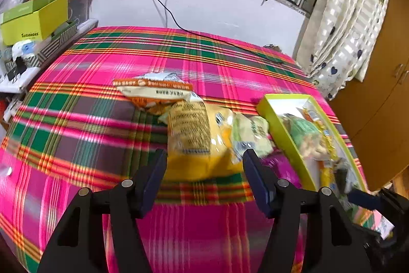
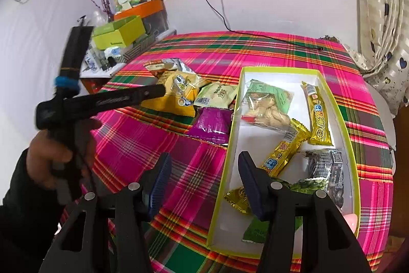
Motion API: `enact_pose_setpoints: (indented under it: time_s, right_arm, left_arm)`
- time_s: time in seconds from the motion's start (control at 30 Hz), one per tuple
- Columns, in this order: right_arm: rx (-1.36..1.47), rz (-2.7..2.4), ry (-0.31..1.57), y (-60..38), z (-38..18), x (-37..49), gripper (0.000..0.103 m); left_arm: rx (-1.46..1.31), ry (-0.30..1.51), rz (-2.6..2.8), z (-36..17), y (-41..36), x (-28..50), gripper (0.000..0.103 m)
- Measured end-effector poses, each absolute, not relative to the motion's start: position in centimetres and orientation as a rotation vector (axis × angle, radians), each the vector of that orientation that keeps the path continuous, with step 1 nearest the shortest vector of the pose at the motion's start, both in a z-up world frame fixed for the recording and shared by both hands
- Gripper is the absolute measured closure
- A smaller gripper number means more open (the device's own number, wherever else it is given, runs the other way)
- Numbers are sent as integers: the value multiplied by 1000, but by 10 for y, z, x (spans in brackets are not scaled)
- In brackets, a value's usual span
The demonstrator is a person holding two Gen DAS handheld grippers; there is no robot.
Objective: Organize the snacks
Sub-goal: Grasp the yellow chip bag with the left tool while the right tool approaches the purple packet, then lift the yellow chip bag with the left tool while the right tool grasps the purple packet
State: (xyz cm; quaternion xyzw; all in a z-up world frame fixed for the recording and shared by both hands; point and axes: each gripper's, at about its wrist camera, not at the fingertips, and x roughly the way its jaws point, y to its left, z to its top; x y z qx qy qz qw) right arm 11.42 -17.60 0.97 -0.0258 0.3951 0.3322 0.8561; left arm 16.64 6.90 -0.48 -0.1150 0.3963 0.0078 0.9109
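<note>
A lime-rimmed white box (image 2: 354, 145) lies on the plaid cloth and holds several snack packets; it also shows in the left wrist view (image 1: 281, 129). Loose beside it lie a yellow bag (image 1: 196, 142) (image 2: 176, 94), a pale green packet (image 1: 253, 137) (image 2: 214, 94), a purple packet (image 2: 211, 123) and an orange-and-white bag (image 1: 156, 91) (image 2: 163, 65). My left gripper (image 1: 204, 157) is open just in front of the yellow bag; it shows in the right wrist view as a hand-held black tool (image 2: 158, 91). My right gripper (image 2: 204, 163) is open and empty over the box's left wall.
A side table at the far left carries a lime-green box (image 1: 35, 17) (image 2: 120, 33), an orange box and a colourful carton. A black cable (image 1: 230, 42) crosses the cloth's far edge. Curtains (image 1: 350, 24) and a wooden cabinet (image 1: 383, 94) stand at the right.
</note>
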Motion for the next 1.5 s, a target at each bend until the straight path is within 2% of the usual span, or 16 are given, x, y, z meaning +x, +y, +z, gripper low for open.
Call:
enact_pose_setpoints:
  time_s: [0.17, 0.3, 0.5, 0.6, 0.9, 1.27, 1.5]
  right_arm:
    - [-54, 687, 837, -178, 8, 120, 50]
    - [-57, 682, 841, -176, 6, 126, 50]
    - [-73, 680, 843, -168, 6, 135, 50]
    - [-76, 673, 850, -162, 6, 141, 50]
    - [-115, 668, 906, -131, -3, 164, 50]
    - [-237, 596, 974, -85, -21, 192, 49]
    - [-243, 678, 992, -71, -23, 181, 50]
  left_arm:
    - [-221, 846, 24, -17, 73, 193, 40]
    - [-220, 879, 11, -31, 72, 208, 34]
    - [-221, 926, 33, -45, 71, 221, 34]
    - [-227, 926, 42, -45, 71, 219, 38]
    - [-275, 905, 83, -43, 86, 173, 43]
    - [-341, 884, 78, -39, 97, 121, 44]
    - [-372, 880, 69, -43, 101, 103, 44]
